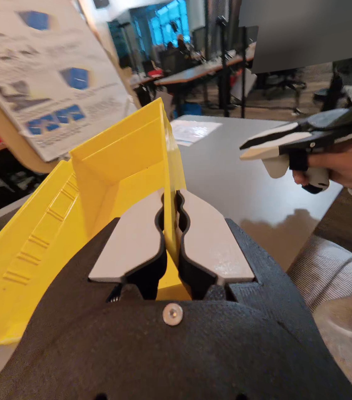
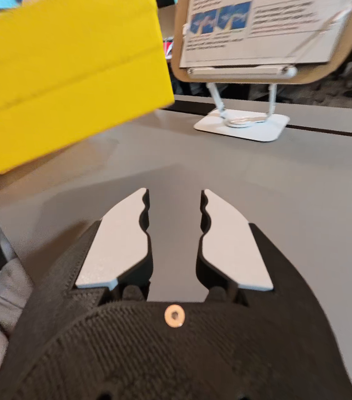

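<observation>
My left gripper (image 1: 170, 191) is shut on the right side wall of a yellow plastic bin (image 1: 116, 164), one finger inside and one outside, and holds it tilted above the grey table (image 1: 246, 177). The bin looks empty inside. In the right wrist view the bin's outer wall (image 2: 62, 86) hangs at the upper left, off the table (image 2: 235, 173). My right gripper (image 2: 174, 191) is open and empty above bare tabletop. It also shows in the left wrist view (image 1: 245, 149), held by a hand to the right of the bin.
A printed sheet on a wooden board (image 2: 257, 34) stands on a white metal stand (image 2: 242, 125) at the back of the table; it also shows in the left wrist view (image 1: 41, 75). A paper sheet (image 1: 194, 131) lies on the far table. Desks and chairs stand behind.
</observation>
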### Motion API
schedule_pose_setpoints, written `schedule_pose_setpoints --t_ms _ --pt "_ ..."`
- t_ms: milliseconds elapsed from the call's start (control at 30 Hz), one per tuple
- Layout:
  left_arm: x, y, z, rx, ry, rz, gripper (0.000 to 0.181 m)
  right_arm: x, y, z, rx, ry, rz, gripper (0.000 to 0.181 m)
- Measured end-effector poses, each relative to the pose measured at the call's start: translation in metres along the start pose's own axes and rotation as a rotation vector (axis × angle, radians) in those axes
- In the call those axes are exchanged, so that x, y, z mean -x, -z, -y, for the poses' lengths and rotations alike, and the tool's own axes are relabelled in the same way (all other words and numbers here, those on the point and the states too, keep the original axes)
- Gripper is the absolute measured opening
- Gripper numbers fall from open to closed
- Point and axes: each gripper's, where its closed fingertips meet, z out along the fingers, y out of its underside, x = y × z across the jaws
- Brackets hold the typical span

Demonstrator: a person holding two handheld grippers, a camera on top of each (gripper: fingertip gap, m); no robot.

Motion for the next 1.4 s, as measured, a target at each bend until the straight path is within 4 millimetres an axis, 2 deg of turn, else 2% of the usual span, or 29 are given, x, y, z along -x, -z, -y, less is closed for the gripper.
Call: schedule_pose_setpoints --t_ms 100,200,400,500,767,900,1000,1100,1167,1233,1300,1400 --pt "-0.04 -0.04 -0.009 0.045 -0.019 -0.093 0.005 -0.022 0.032 -0.006 -0.044 -0.015 -0.053 0.044" --pt "-0.073 -0.077 -0.012 0.054 -0.022 -0.159 0.005 -0.032 0.05 -0.009 -0.062 -0.076 -0.051 0.044" --pt "-0.119 -0.131 -0.014 0.053 -0.054 -0.215 0.005 -0.077 0.08 -0.004 -0.119 -0.086 -0.221 0.058" --pt "-0.138 -0.152 -0.013 0.047 -0.08 -0.234 0.005 -0.089 0.096 -0.001 -0.147 -0.104 -0.243 0.059" --pt "-0.186 -0.209 -0.024 0.059 -0.16 -0.233 0.005 -0.11 0.114 -0.003 -0.182 -0.229 -0.278 0.061" --pt "-0.202 -0.227 -0.021 0.069 -0.141 -0.239 0.004 -0.122 0.115 -0.017 -0.118 -0.313 -0.305 0.067" --pt "-0.216 -0.234 -0.024 0.088 -0.093 -0.307 0.012 -0.126 0.114 -0.023 -0.108 -0.363 -0.299 0.068" --pt "-0.226 -0.233 -0.023 0.11 -0.003 -0.397 0.025 -0.129 0.117 -0.021 -0.132 -0.371 -0.304 0.07" --pt "-0.232 -0.222 -0.021 0.15 0.051 -0.489 0.039 -0.132 0.119 -0.02 -0.144 -0.366 -0.314 0.073" --pt "-0.232 -0.199 -0.019 0.196 0.12 -0.591 0.053 -0.133 0.121 -0.017 -0.159 -0.359 -0.314 0.075" --pt "-0.221 -0.172 -0.016 0.206 0.177 -0.656 0.063 -0.129 0.122 -0.012 -0.177 -0.341 -0.292 0.078" --pt "-0.178 -0.141 -0.022 0.187 0.195 -0.608 0.063 -0.109 0.116 -0.009 -0.174 -0.279 -0.229 0.089"
